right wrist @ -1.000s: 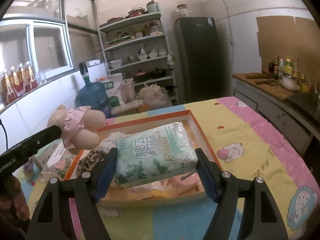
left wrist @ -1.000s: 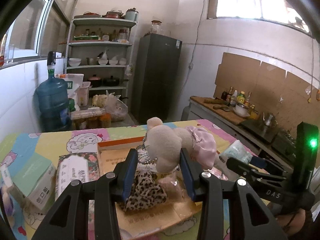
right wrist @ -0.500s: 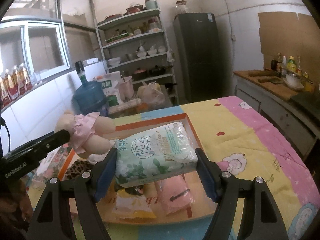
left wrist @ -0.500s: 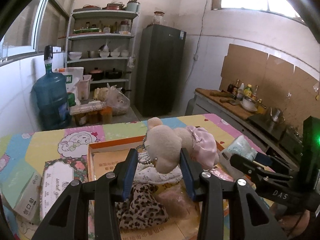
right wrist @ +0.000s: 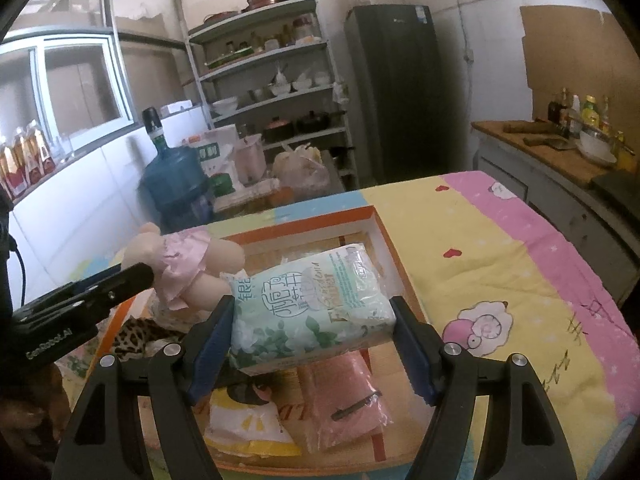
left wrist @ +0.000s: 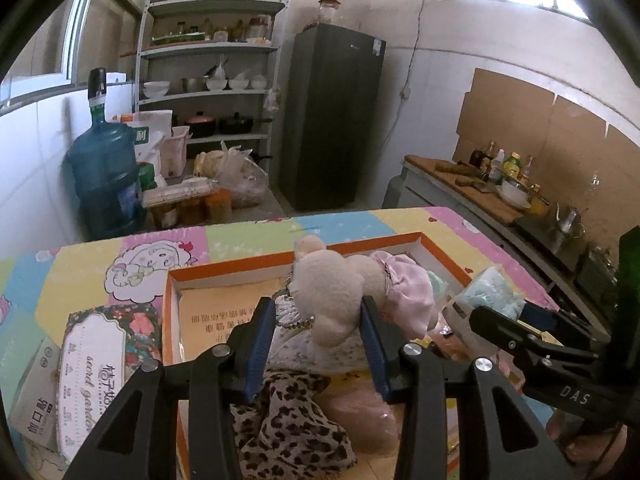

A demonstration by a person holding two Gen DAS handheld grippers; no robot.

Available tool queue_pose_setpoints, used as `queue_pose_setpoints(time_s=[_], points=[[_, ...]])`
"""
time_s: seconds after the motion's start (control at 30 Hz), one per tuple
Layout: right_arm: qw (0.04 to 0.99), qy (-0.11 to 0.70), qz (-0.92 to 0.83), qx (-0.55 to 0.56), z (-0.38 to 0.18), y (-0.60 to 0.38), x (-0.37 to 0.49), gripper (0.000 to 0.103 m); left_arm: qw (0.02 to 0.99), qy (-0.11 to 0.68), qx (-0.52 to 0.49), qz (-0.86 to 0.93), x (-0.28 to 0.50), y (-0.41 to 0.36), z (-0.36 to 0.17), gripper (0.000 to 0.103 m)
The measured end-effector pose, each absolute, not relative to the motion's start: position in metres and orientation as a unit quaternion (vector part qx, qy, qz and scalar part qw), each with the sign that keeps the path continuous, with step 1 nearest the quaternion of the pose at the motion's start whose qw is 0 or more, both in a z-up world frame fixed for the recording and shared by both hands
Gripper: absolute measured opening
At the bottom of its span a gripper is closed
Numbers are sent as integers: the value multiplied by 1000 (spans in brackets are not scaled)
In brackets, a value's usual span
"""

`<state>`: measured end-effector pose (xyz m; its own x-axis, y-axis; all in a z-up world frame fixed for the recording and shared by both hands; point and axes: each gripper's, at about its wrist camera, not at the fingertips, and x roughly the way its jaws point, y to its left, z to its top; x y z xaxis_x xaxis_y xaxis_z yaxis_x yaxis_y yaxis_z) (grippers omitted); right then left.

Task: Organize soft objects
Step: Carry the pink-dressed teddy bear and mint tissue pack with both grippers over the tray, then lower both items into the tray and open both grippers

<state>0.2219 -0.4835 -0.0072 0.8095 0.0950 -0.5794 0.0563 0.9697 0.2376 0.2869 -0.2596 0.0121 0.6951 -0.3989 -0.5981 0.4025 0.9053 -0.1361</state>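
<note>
Over the cartoon-print tabletop [right wrist: 500,264], both grippers hung above the orange-rimmed box [left wrist: 240,270], the left gripper [left wrist: 318,322] with its jaws clamped on a plush doll [left wrist: 332,294], the right gripper [right wrist: 314,322] on a tissue pack [right wrist: 316,300].

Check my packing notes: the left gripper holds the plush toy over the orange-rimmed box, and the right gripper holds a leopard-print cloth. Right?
Not quite. The right gripper holds a green-and-white tissue pack, as the right wrist view shows; the leopard-print cloth lies in the orange-rimmed box. The left gripper does hold the plush toy over it.
</note>
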Motion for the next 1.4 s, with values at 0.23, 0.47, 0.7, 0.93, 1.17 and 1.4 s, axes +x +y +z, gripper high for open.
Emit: queue_pose_setpoints(time_s=[0.23,0.47,0.7,0.93,1.17,1.4], points=[[939,320,12,128,-13,-484,229,77,918,332,3,-216,291,-261,6,44],[935,329,13,130,-18,-485,234,77,916,339,0,-213,293,-262,2,45],[931,341,14,132,-23,-484,240,77,913,347,-5,-212,298,-261,-3,46],[929,346,12,133,-28,-485,243,77,909,356,-11,-214,301,-259,-6,48],[927,349,11,135,-31,-486,244,78,912,356,1,-204,299,-263,-7,62],[927,350,10,135,-31,-486,244,79,917,343,-6,-204,295,-259,0,82]])
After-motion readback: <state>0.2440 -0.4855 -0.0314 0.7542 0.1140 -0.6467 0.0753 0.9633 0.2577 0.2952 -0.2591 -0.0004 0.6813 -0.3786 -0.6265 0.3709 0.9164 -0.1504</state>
